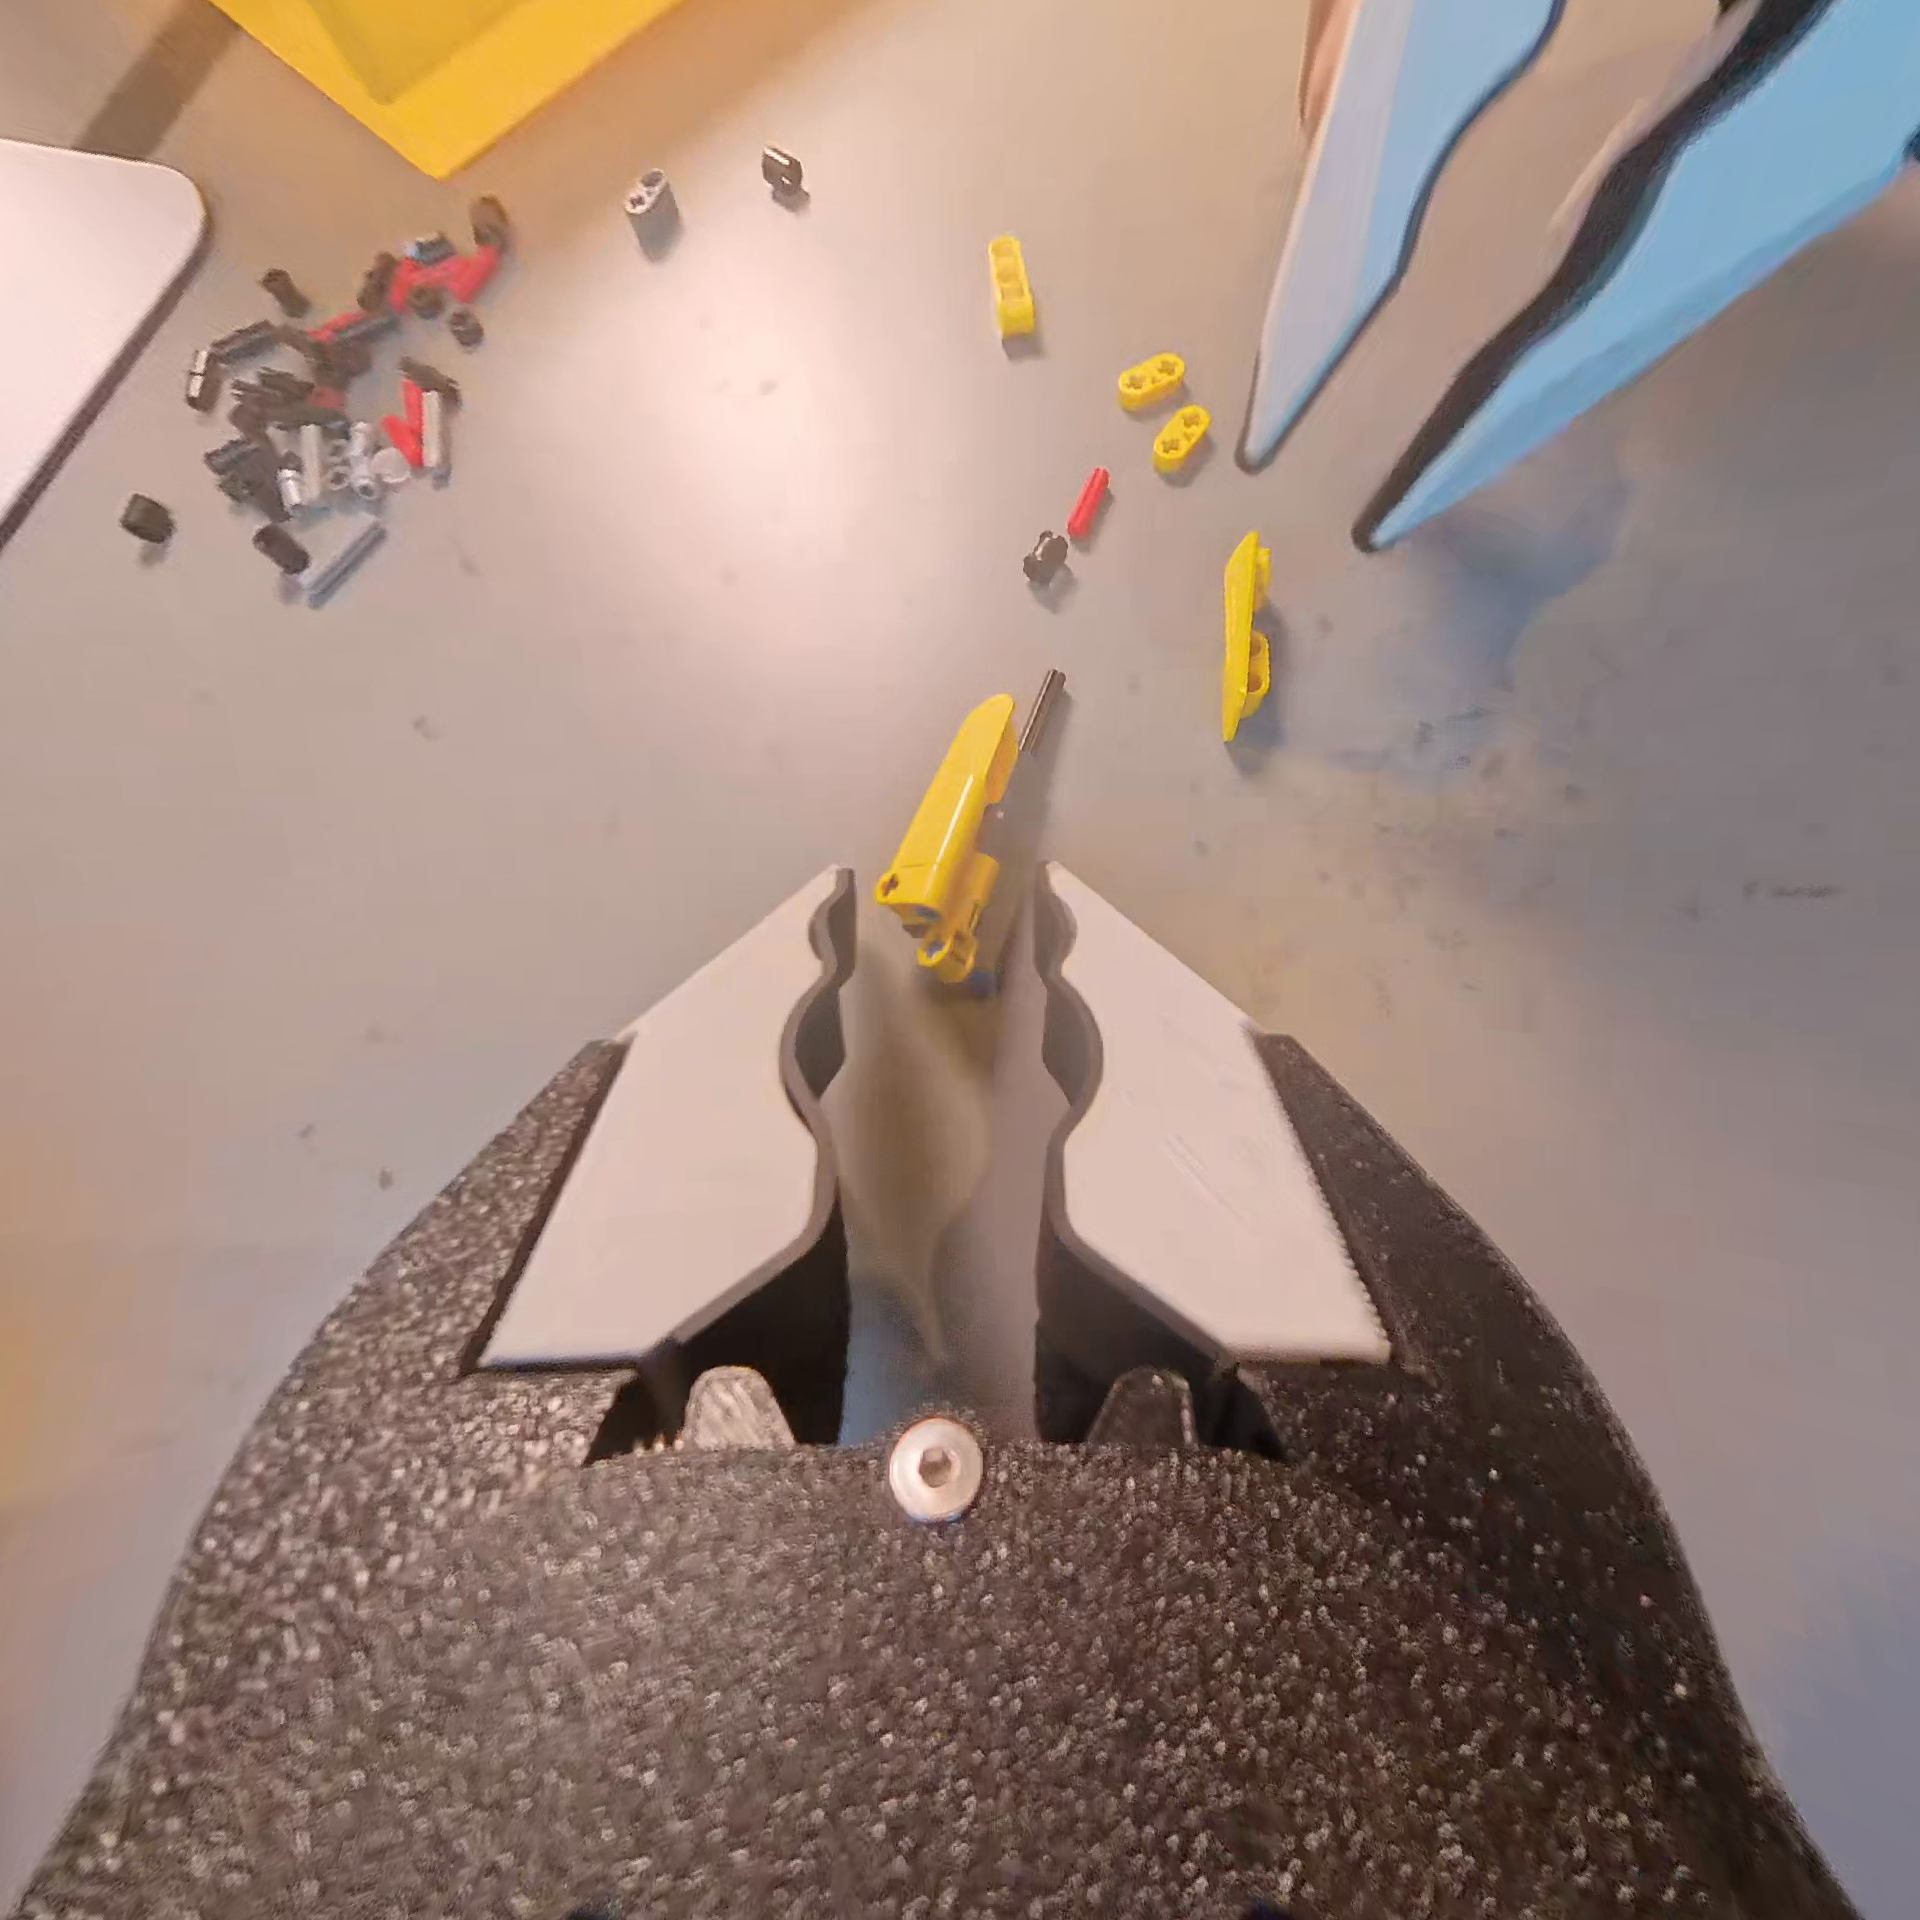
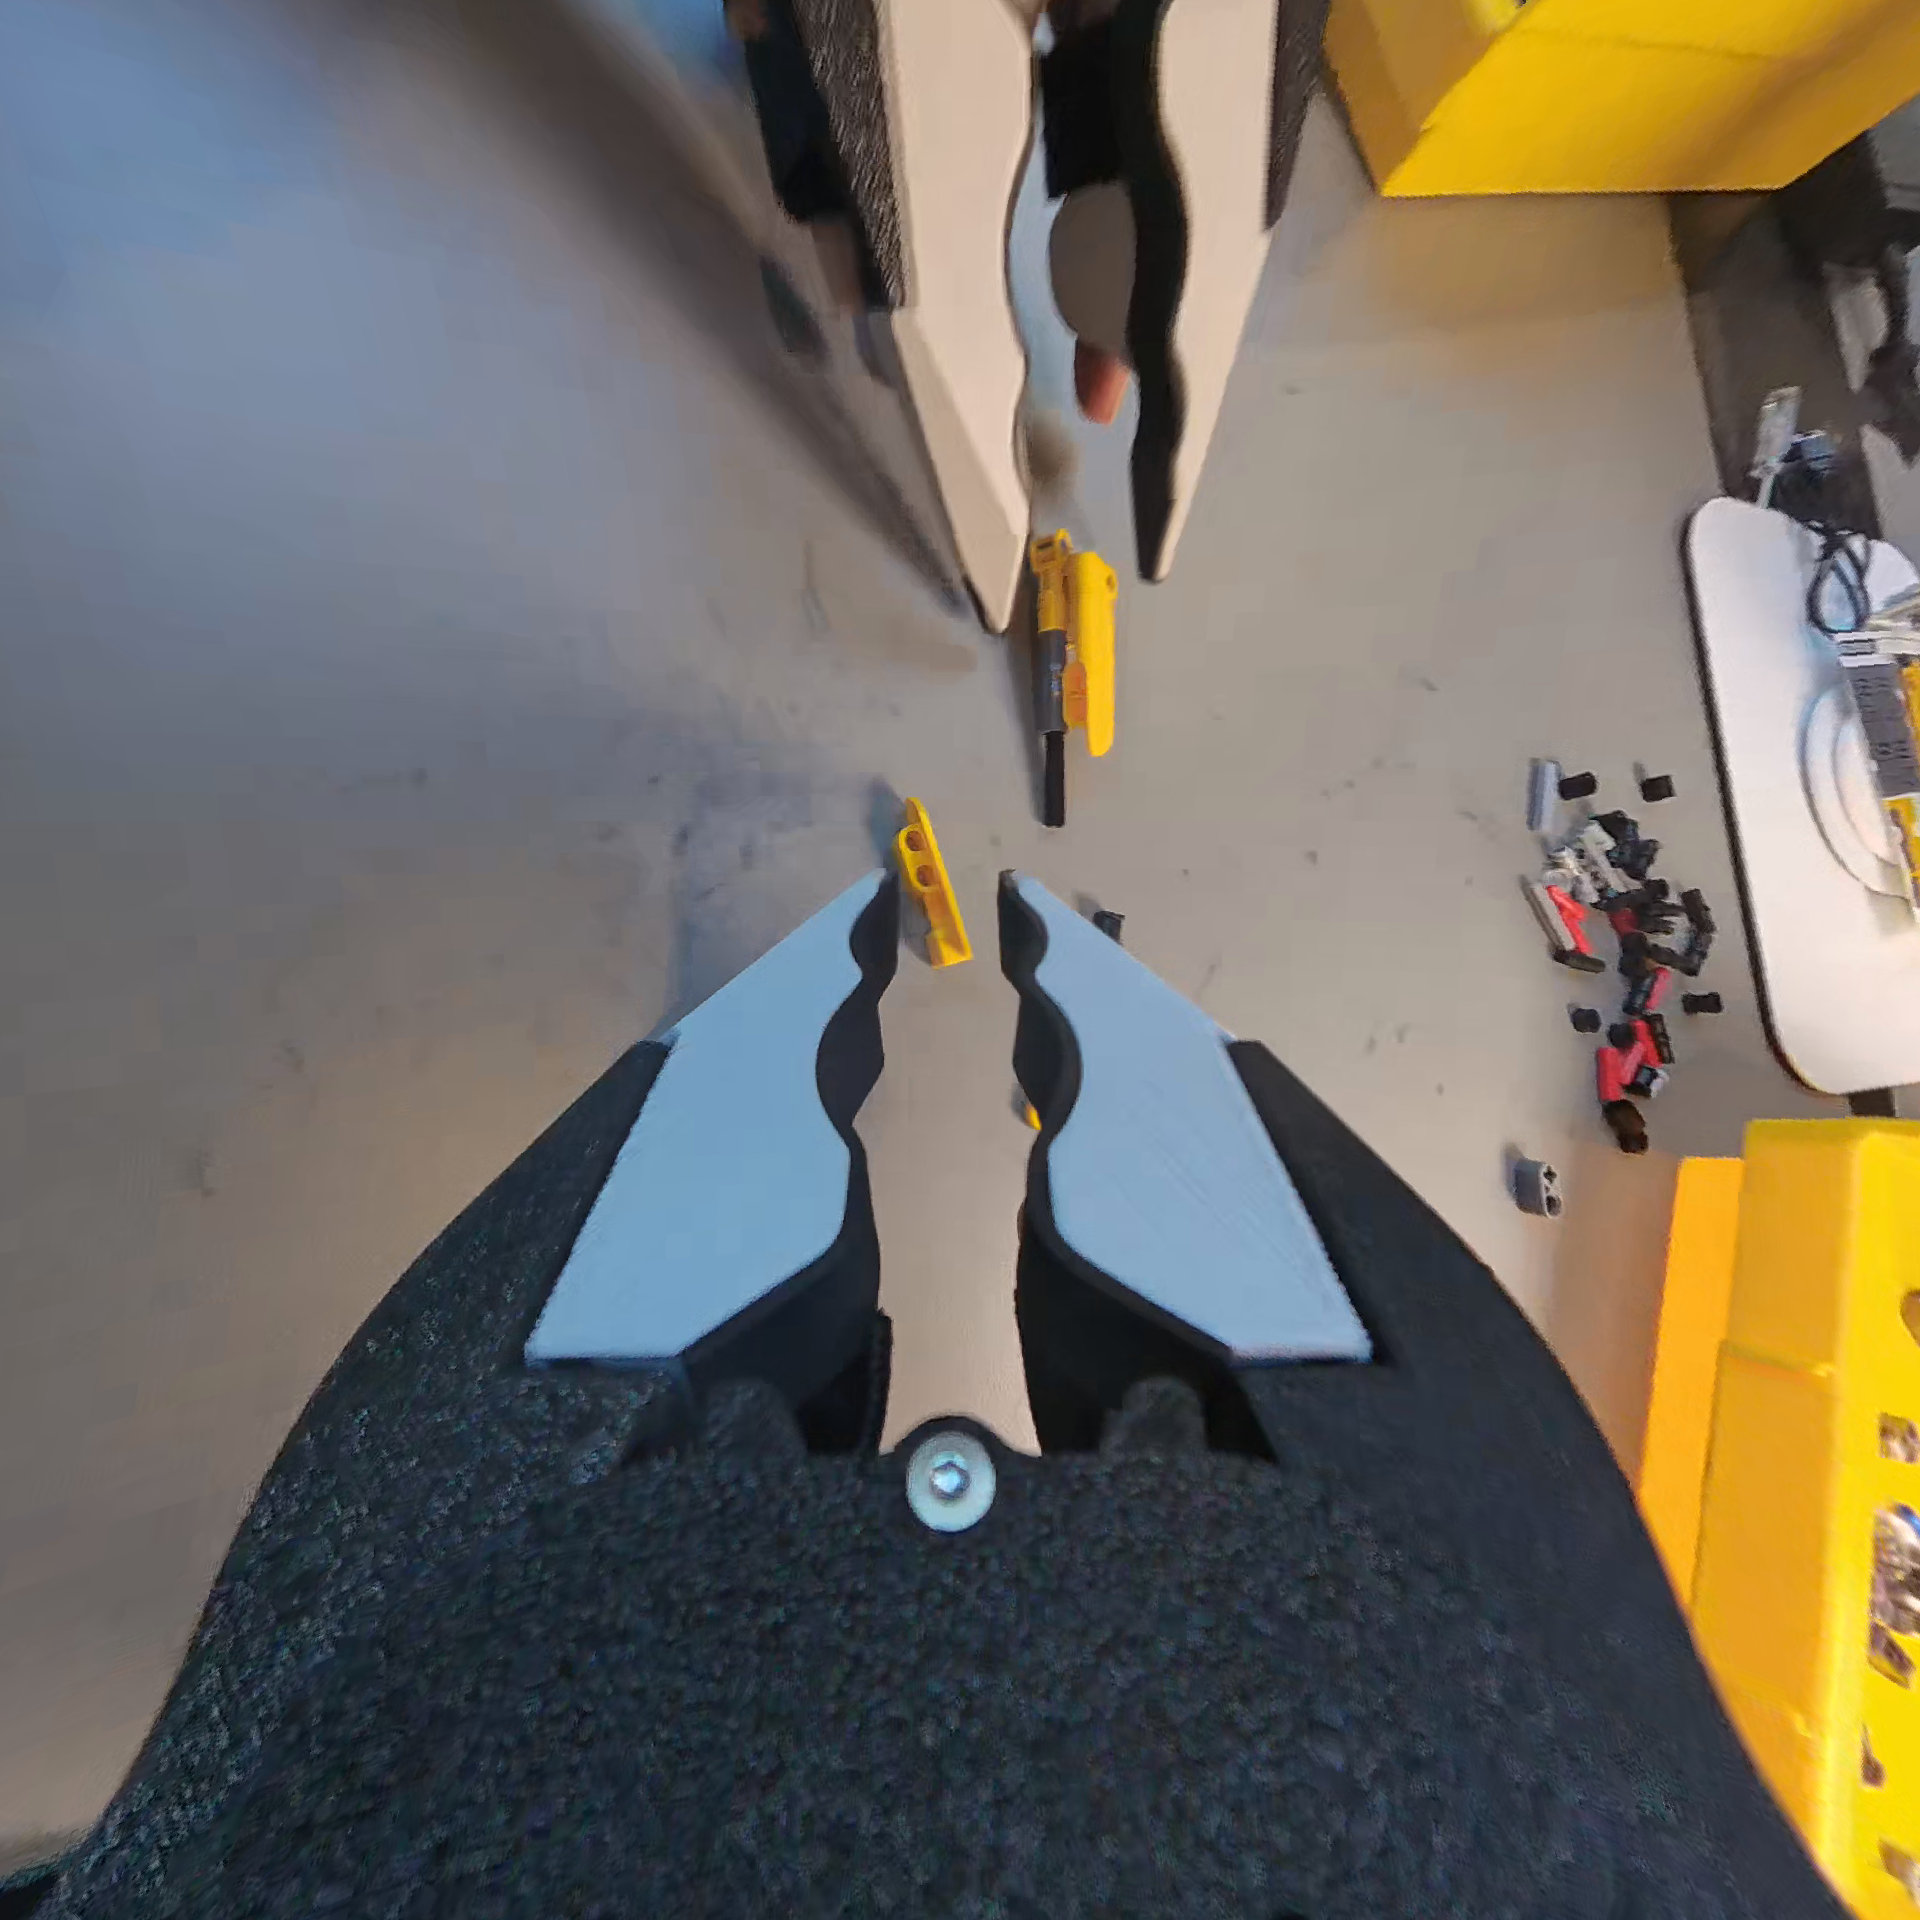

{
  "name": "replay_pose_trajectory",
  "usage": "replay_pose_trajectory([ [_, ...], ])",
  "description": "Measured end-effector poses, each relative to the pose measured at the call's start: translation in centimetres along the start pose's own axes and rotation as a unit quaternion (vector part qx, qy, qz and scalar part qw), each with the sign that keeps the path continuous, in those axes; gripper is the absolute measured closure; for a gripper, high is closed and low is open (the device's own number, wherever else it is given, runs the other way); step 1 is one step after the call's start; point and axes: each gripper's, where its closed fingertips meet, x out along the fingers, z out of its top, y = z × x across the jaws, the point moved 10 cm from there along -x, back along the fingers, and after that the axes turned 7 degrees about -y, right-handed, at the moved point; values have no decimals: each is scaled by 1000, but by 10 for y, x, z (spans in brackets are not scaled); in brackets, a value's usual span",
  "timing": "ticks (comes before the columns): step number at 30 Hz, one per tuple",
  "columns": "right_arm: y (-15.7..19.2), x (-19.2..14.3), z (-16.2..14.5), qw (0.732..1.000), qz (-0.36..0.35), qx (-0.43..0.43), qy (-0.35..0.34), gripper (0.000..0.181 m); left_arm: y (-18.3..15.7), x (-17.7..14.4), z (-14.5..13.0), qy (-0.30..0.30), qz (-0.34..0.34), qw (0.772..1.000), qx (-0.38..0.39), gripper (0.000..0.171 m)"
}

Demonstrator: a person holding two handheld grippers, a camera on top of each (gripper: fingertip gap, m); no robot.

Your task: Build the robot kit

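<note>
While both claws gape, left claw (image 1: 940, 883) flanks yellow assembly (image 1: 951, 821) (glossy plastic).

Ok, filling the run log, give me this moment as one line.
left gripper: open, around yellow assembly | right gripper: open, at yellow panel piece | table: loose parts pile

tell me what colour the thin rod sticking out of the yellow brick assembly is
Black. The thin rod on the yellow brick assembly shows best in the right wrist view.
</note>
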Motion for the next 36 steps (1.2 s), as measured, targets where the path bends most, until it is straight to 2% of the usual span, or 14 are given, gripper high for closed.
replay_pose_trajectory([
  [1, -3, -4, -2, 1000, -10, 9, -19, 163, 0, 3, 0, 6, -5, 1000, 5, 149],
  [5, -15, -16, -11, 995, -39, 47, -73, 163, 6, -5, -5, 25, 4, 999, 32, 151],
  [13, -18, -20, -29, 996, -15, 59, -72, 162, 45, -62, -47, 50, 48, 998, 6, 150],
  [15, -19, -18, -33, 996, -13, 59, -63, 162, 47, -64, -49, 46, 51, 998, -2, 144],
  [18, -19, -16, -36, 996, -13, 65, -61, 162, 50, -66, -48, 44, 65, 997, -10, 121],
  [24, -21, -15, -41, 995, -22, 77, -59, 162, 44, -79, -36, -61, 73, 994, -54, 117],
  [30, -15, -8, -37, 995, -4, 68, -74, 162, 23, -73, -13, -171, 66, 981, -63, 118],
  [36, -5, 7, -26, 999, 10, 29, -43, 162, 12, -60, -6, -187, 52, 980, -51, 123],
])
